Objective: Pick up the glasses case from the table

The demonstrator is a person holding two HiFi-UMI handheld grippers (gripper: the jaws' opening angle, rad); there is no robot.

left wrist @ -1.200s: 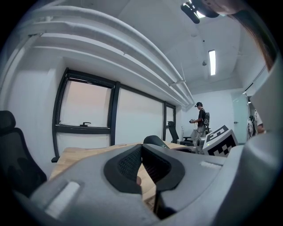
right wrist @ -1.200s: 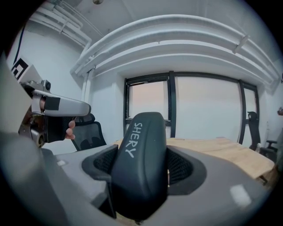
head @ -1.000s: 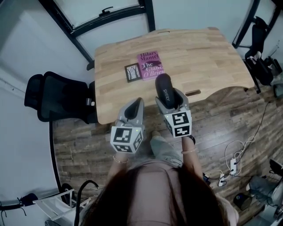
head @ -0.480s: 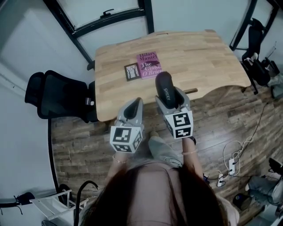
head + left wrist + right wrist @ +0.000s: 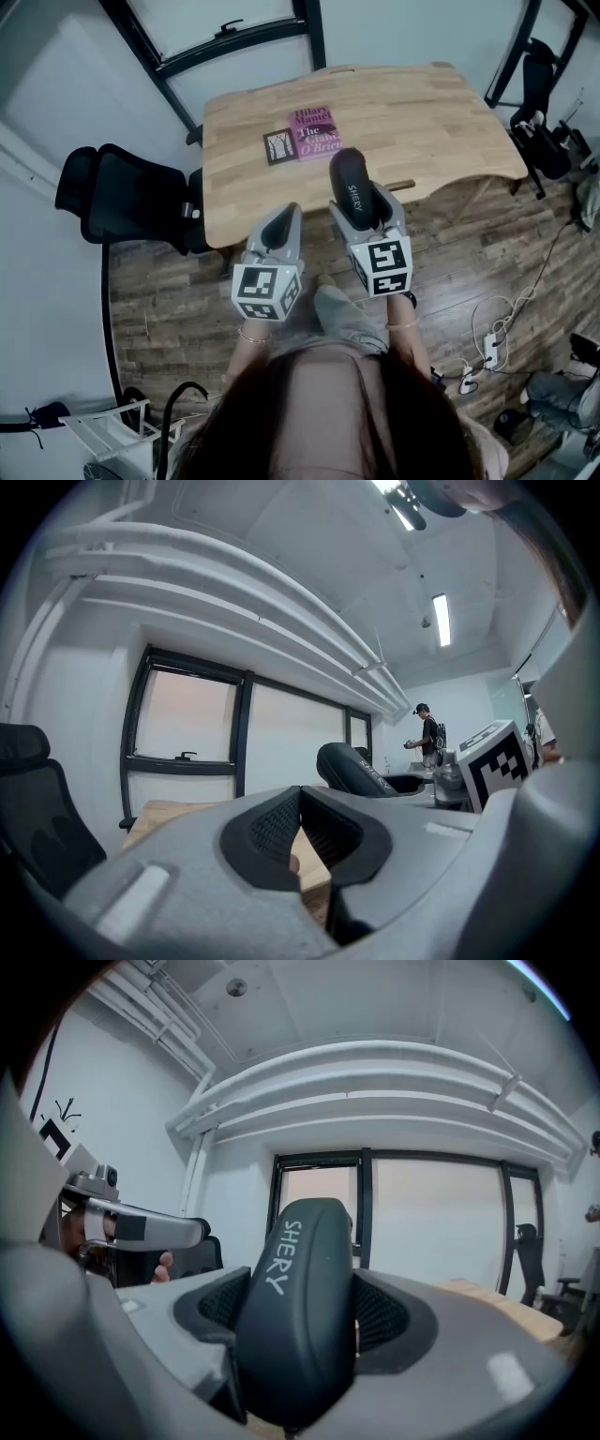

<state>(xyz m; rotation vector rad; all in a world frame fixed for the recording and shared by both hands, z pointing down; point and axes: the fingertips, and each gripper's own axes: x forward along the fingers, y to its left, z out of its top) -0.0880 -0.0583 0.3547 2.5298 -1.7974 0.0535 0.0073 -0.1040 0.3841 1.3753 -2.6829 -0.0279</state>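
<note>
A black office chair (image 5: pixel 122 202) stands off the desk's (image 5: pixel 431 122) left edge. The left gripper (image 5: pixel 289 214) hangs over the wood floor (image 5: pixel 169 300) just short of the desk's near edge. In the left gripper view, the left gripper's (image 5: pixel 300 794) ribbed pads meet at their tips with nothing between them.

On the desk, toward the far-left corner, a small dark card with a tree picture (image 5: pixel 280 148) lies just beside the left edge of a pink book (image 5: pixel 315 133). Both lie flat.

The right gripper (image 5: pixel 364 208) is clenched on the glasses case (image 5: pixel 349 183), a dark oblong case with white "SHERY" lettering. It is held clear of the desk top, above the near edge and just nearer than the book. In the right gripper view the glasses case (image 5: pixel 298 1316) sits upright, pinched at its sides by both pads of the right gripper (image 5: pixel 300 1312), with its rounded end sticking out past the tips.

Off the desk's right edge, a white power strip with cables (image 5: pixel 489 337) lies on the floor.
</note>
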